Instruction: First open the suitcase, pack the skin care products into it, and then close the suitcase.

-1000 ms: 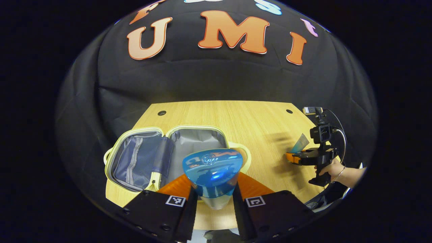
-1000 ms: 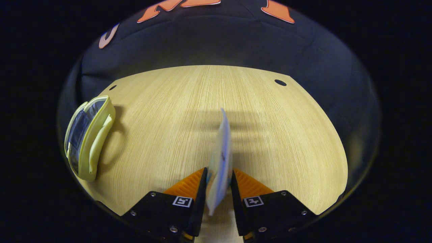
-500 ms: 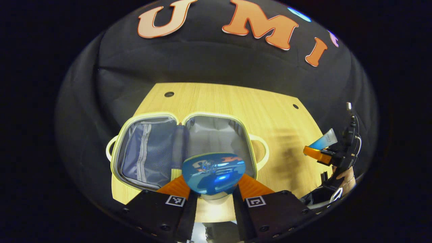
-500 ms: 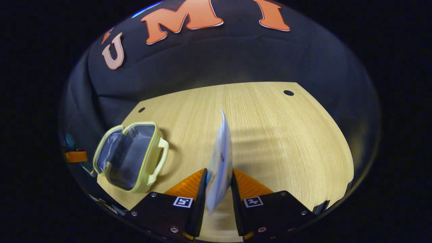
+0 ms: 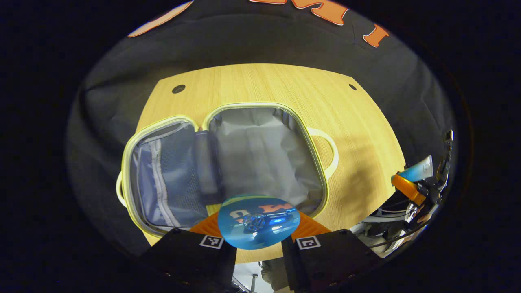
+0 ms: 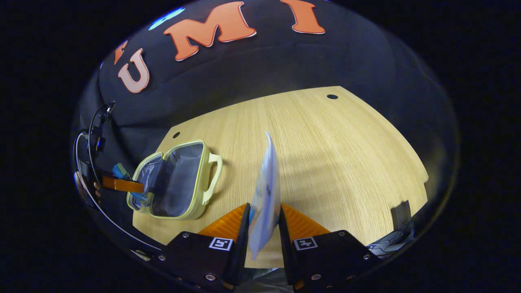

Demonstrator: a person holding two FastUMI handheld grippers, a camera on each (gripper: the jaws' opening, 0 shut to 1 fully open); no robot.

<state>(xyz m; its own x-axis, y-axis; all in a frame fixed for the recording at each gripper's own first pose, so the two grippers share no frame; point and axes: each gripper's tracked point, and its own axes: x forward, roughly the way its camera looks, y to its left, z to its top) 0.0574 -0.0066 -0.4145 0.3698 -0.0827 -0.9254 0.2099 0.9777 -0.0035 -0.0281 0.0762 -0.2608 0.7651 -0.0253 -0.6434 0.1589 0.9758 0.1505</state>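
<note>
The pale yellow suitcase [image 5: 330, 151] lies wide open on the wooden table [image 5: 252, 83], its grey lining and a mesh pocket [image 5: 163, 175] showing. My left gripper [image 5: 257, 230] is shut on a blue-capped bottle [image 5: 258, 221], held just above the near rim of the right half. In the right gripper view, my right gripper [image 6: 263, 228] is shut on a flat white and blue tube [image 6: 266, 191], held edge-on above the table to the right of the suitcase [image 6: 203, 179]. The left gripper [image 6: 122, 184] with the bottle shows at that suitcase's left side.
The right gripper [image 5: 411, 183] with its tube hangs off the table's right edge in the left gripper view. Two round holes [image 5: 178, 88] mark the table's far corners. Cables [image 6: 390, 244] show beyond the near right edge of the table [image 6: 333, 142].
My left gripper has tilted down and come closer over the open suitcase with the bottle. My right gripper has risen and turned a little left, still holding the tube.
</note>
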